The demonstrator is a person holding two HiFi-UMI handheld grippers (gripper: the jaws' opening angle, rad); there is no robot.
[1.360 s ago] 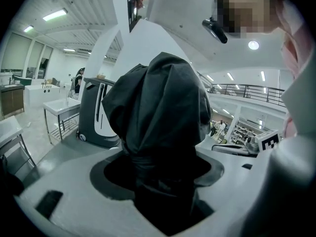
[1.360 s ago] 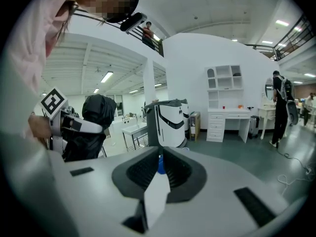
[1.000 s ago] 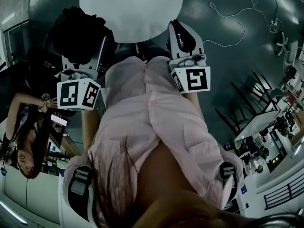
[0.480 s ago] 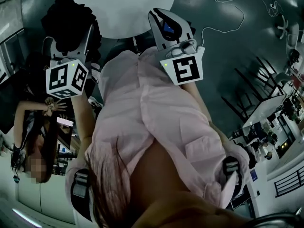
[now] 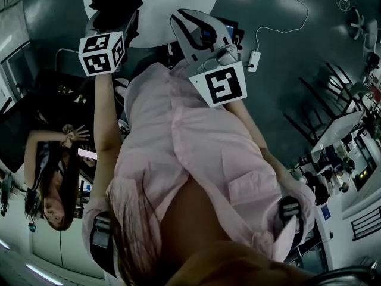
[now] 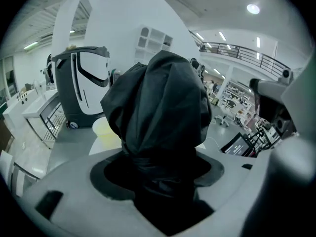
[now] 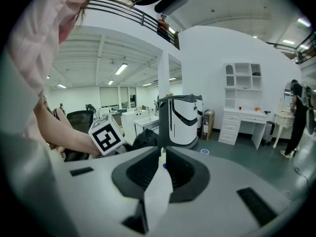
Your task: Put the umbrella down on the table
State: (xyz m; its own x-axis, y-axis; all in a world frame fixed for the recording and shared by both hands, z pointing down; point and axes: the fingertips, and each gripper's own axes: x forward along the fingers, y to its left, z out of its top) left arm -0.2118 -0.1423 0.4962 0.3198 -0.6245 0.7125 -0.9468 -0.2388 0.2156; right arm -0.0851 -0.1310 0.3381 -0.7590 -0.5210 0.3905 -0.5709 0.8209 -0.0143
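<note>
- The left gripper point(image 5: 117, 26) now reaches over the near edge of the round white table point(image 5: 172, 5). A second ago it hung short of the table's rim and off to its left, so it has swung in over the top.
- Its jaws are clamped on the folded black umbrella point(image 5: 113, 0). In the left gripper view, the dark bunched fabric fills the gap between them and bulges out past the tips.
- The umbrella now shows against the table's left part. Earlier it was over the dark floor beside the table.
- No view shows whether the fabric already touches the tabletop. In the left gripper view, a pale patch of the table shows beyond the bundle.
- The right gripper point(image 5: 182, 20) has drifted towards the table's near edge. Its jaws are drawn together to a slit and grip no task item.
- Judgement: the carry looks nearly done. What remains is to lower the umbrella until the table bears it, then let go.
</note>
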